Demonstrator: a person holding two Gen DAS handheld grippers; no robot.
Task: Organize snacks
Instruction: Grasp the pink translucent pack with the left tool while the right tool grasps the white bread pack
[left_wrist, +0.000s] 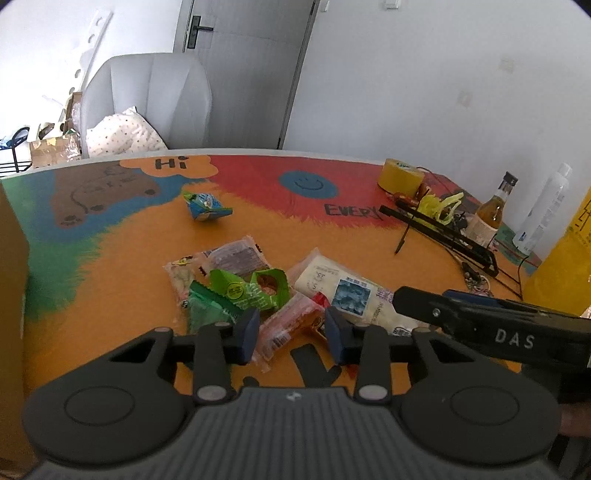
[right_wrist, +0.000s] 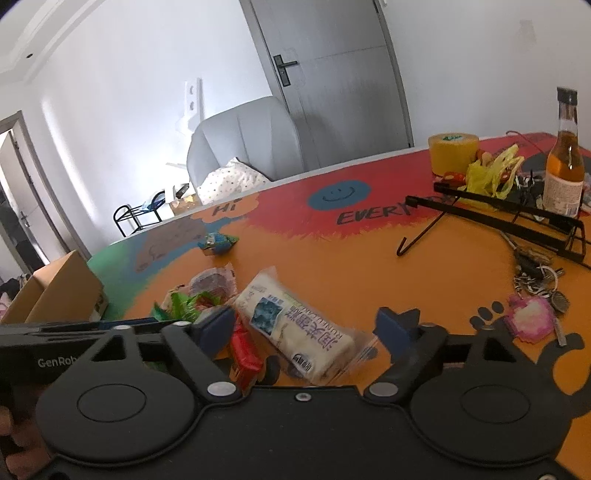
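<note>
Several snack packets lie in a heap on the orange part of the colourful tablecloth (left_wrist: 122, 295). My left gripper (left_wrist: 291, 334) reaches down over the near end of the heap. A red and orange snack packet (left_wrist: 286, 325) lies between its blue pads, which stand close against both its sides. Green packets (left_wrist: 243, 291) and clear-wrapped ones sit just beyond. My right gripper (right_wrist: 306, 328) is open astride a long white bread packet (right_wrist: 295, 328), (left_wrist: 343, 291), its pads apart from the wrapper. A small blue-green packet (left_wrist: 207, 206) lies alone farther back.
A cardboard box (right_wrist: 62, 291) stands at the left table edge. A yellow tape roll (right_wrist: 452, 151), a glass bottle (right_wrist: 565, 166), a black wire stand (right_wrist: 498, 218), a yellow bag and keys (right_wrist: 535, 284) crowd the right side. A grey chair (left_wrist: 147, 103) stands behind the table.
</note>
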